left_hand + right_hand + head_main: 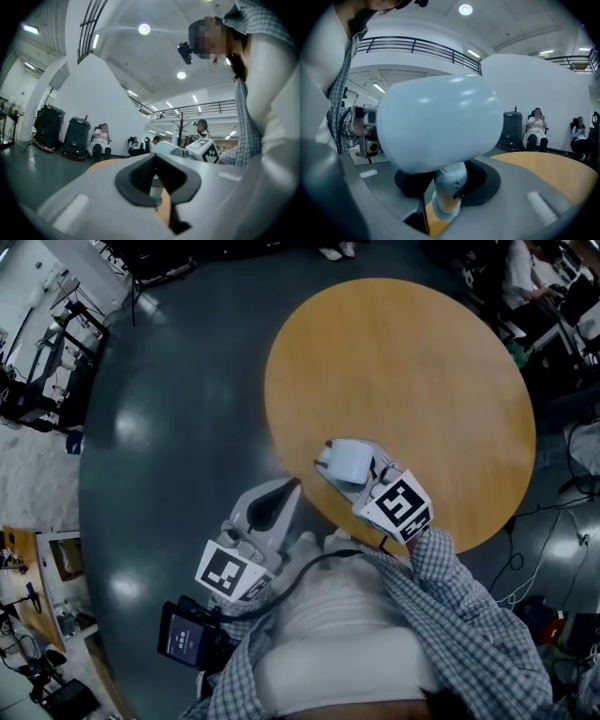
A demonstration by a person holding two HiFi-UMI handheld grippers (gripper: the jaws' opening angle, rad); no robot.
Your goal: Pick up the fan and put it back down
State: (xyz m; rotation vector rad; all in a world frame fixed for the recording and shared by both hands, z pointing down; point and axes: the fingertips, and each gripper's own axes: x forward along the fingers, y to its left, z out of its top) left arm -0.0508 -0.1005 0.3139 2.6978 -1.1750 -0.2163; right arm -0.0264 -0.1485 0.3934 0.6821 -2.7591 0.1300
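One small pale-blue fan (440, 122) fills the middle of the right gripper view, its rounded head above a short stem whose lower end is cream-coloured. The stem stands between the jaws of the right gripper (354, 482), which sit part-way closed and pinch it from either side. In the head view the fan (347, 462) shows just right of the frame's centre, over the near rim of the round wooden table (422, 381). Whether its foot rests on the wood or hangs just clear of it, no view settles: only a sliver of yellow tabletop shows under the stem.

To the lower left of the fan in the head view, the left gripper (281, 498) points toward the table edge with its jaws pressed together at the tips and nothing between them. It is near the fan but apart from it and seems to play no part in the grip.

Judged from this, the grasp is made, so the first part of the task is in hand. A clear lift, the lowering and the release all look to be left.

Around the table lies a dark grey floor (169, 381). Seated people (536, 126) show far off by a white wall
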